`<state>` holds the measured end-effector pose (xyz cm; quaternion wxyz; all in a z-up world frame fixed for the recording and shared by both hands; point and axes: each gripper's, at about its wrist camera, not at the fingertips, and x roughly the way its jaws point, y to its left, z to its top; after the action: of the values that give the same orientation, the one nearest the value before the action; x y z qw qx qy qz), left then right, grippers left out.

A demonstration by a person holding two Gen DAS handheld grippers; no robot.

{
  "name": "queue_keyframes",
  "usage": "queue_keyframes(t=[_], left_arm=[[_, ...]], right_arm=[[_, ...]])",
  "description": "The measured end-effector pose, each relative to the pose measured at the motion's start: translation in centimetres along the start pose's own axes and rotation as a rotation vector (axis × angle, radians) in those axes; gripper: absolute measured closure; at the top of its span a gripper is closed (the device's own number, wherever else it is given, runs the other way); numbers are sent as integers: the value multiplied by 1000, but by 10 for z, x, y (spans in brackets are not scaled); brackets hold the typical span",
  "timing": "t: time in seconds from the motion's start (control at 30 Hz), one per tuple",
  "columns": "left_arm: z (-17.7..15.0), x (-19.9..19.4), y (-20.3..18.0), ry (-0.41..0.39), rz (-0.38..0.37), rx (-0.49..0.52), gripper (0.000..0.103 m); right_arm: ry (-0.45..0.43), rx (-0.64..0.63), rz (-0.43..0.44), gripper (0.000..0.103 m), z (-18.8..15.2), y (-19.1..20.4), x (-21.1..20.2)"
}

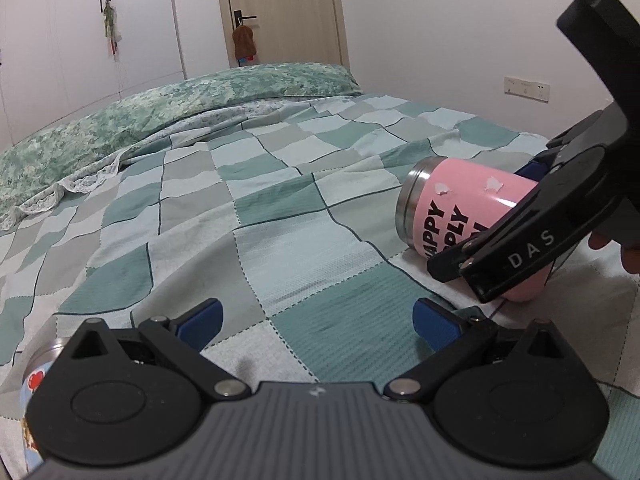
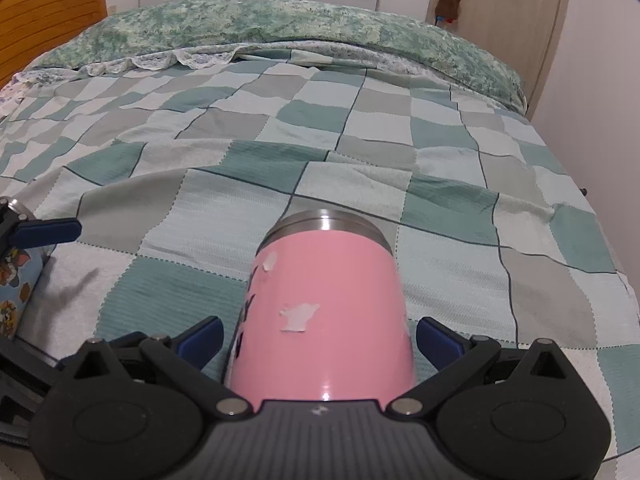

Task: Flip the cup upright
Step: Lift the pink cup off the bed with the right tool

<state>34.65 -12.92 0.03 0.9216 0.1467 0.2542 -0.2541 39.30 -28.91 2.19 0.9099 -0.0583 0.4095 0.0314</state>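
A pink cup [image 2: 324, 308] with black lettering and a steel rim lies on its side on the checked bedspread [image 2: 360, 128], rim pointing away from my right gripper. My right gripper [image 2: 319, 338] is open, its blue pads [image 2: 200, 340] on either side of the cup's base end with small gaps. In the left wrist view the pink cup [image 1: 460, 208] lies at the right with the right gripper's body [image 1: 532, 236] around it. My left gripper [image 1: 318, 322] is open and empty, low over the bedspread [image 1: 280, 220].
A second cup with cartoon prints [image 2: 16, 280] stands at the left beside the left gripper's finger [image 2: 48, 230]; it also shows in the left wrist view [image 1: 36, 392]. A green floral quilt [image 2: 280, 28] lies along the far side. A wooden headboard [image 2: 48, 12] and a door [image 1: 280, 12] stand beyond.
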Motion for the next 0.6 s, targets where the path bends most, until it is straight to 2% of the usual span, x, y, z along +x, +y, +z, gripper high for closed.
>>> queue_keyframes(t=[0.13, 0.47, 0.6], left_arm=[[-1, 1, -1, 3, -9, 4, 0], [-4, -2, 3, -5, -16, -8, 0], [-2, -15, -4, -32, -3, 16, 0]], right_arm=[[22, 8, 6, 19, 0, -2, 4], [1, 52, 39, 20, -6, -9, -6], [-6, 69, 51, 20, -7, -8, -16]])
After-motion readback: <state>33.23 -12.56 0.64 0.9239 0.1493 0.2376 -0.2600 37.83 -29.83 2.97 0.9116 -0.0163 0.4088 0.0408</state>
